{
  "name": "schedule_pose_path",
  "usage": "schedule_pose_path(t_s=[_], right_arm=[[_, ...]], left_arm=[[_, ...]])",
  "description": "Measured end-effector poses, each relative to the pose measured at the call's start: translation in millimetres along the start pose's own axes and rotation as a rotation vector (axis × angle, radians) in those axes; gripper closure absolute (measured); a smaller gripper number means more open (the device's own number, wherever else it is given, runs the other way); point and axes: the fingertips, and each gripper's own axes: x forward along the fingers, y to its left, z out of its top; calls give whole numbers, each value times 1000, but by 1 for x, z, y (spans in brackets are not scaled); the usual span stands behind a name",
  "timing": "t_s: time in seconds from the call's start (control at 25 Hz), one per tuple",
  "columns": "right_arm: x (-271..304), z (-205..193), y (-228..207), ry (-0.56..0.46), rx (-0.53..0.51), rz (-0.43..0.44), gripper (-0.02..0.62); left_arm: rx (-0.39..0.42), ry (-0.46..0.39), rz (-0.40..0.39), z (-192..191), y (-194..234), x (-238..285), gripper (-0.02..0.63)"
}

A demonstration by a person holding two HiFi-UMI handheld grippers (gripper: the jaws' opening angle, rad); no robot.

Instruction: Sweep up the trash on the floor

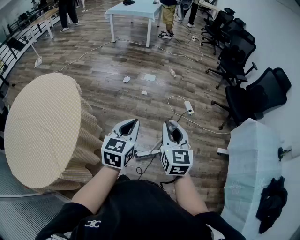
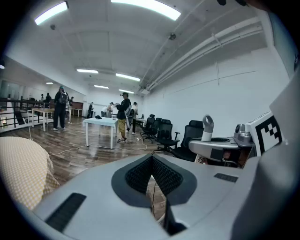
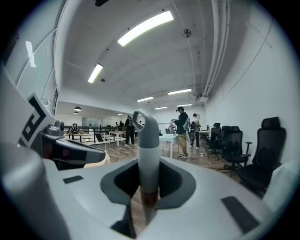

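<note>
Several scraps of paper trash lie on the wooden floor ahead, one small piece nearer to me. My right gripper is shut on the grey broom handle, whose looped top sticks up above the jaws. That same handle appears at the right of the left gripper view. My left gripper is held beside it, close to my body, jaws shut with nothing between them. The broom's head is hidden.
A round beige woven table stands close at my left. A power strip with white cable lies just ahead. Black office chairs line the right, beside a covered white object. A white table and people stand far back.
</note>
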Motion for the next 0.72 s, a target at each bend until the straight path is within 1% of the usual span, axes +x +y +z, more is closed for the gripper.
schedule_pose_path(t_s=[0.24, 0.44, 0.56, 0.72], right_arm=[[19, 13, 27, -20, -31, 34, 514], [38, 33, 44, -52, -57, 33, 515], [51, 38, 56, -41, -70, 39, 515], [69, 41, 76, -16, -62, 44, 515]], left_arm=[[-20, -6, 5, 1, 21, -7, 609], [-48, -24, 4, 7, 41, -12, 609], [-59, -31, -5, 8, 55, -15, 609], [-72, -54, -7, 11, 84, -20, 609]])
